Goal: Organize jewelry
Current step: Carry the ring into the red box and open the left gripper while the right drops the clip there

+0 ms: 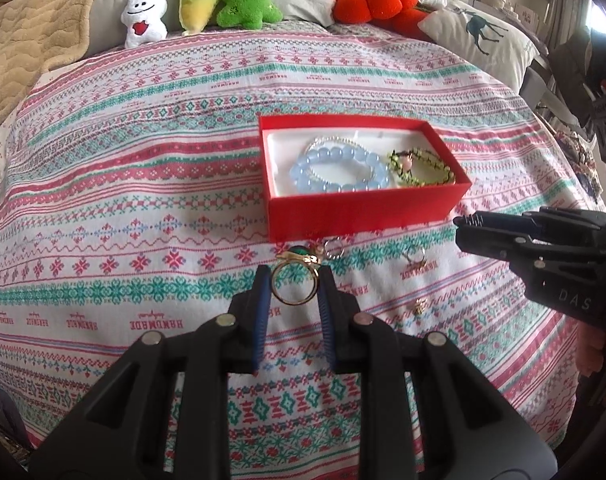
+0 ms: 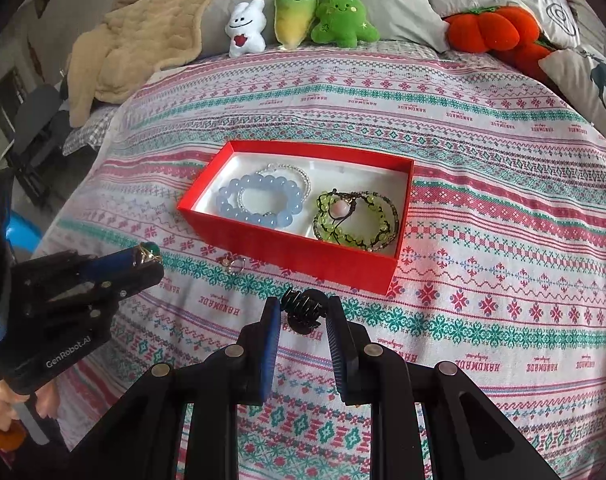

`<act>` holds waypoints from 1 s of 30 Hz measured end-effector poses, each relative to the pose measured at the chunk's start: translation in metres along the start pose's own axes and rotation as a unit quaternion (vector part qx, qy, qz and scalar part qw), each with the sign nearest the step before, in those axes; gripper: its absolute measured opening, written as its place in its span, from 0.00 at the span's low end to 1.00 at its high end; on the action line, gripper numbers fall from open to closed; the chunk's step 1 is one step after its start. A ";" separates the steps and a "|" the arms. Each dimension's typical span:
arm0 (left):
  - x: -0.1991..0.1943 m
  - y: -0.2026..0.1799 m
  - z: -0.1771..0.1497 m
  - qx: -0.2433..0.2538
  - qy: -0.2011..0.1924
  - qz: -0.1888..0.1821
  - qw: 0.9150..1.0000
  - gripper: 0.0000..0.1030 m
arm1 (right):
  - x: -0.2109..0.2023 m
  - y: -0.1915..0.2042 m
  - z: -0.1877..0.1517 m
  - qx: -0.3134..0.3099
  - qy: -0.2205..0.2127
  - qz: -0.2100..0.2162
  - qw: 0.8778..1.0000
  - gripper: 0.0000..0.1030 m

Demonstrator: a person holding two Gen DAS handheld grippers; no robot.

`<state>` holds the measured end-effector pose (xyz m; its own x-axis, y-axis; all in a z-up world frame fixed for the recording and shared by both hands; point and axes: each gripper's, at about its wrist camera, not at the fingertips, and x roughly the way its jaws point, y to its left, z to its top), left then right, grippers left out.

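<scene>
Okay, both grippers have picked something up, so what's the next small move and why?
Probably carry the left gripper forward over the red box: it holds the gold ring just short of it, and bare lining shows at the box's left end.

The box (image 2: 291,252) sits mid-bed (image 2: 483,240) with two bracelets (image 2: 259,200) at its left end and a beaded one (image 2: 357,220) at its right; loose rings, seemingly, (image 1: 415,260) lie before it. Plush toys (image 2: 303,16) line up behind.

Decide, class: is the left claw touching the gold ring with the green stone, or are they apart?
Touching. The left wrist view shows the gold ring pinched between the left claw pads, one blue pad pressing each side of the band, lifted clear of the bedspread.
</scene>
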<state>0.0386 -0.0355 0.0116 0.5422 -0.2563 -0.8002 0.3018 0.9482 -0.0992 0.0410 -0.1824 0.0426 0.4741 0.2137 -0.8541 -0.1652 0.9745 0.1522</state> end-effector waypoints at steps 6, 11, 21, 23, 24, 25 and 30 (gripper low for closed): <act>-0.001 -0.006 0.013 -0.006 -0.010 -0.006 1.000 0.24 | -0.006 -0.006 0.009 0.012 -0.012 0.000 1.000 0.23; 0.003 -0.015 0.023 -0.008 -0.015 -0.009 1.000 0.24 | -0.009 -0.012 0.016 0.021 -0.021 -0.004 1.000 0.23; 0.015 -0.021 0.042 -0.027 -0.028 -0.013 0.999 0.24 | -0.005 -0.024 0.030 0.039 -0.031 -0.013 0.999 0.23; 0.018 -0.023 0.045 -0.028 -0.033 -0.015 0.999 0.24 | -0.002 -0.027 0.033 0.044 -0.034 -0.016 0.998 0.23; 0.021 -0.024 0.046 -0.027 -0.034 -0.014 0.999 0.24 | -0.001 -0.029 0.034 0.047 -0.035 -0.017 0.998 0.23; 0.023 -0.025 0.047 -0.026 -0.035 -0.013 0.999 0.24 | 0.000 -0.031 0.036 0.049 -0.036 -0.019 0.998 0.23; 0.035 -0.027 0.050 -0.035 -0.035 -0.007 0.999 0.24 | 0.009 -0.041 0.039 0.061 -0.035 -0.024 0.997 0.23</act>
<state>0.0888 -0.0797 0.0161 0.5919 -0.2801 -0.7558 0.2559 0.9545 -0.1533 0.0859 -0.2181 0.0481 0.5391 0.1661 -0.8257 -0.0355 0.9840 0.1747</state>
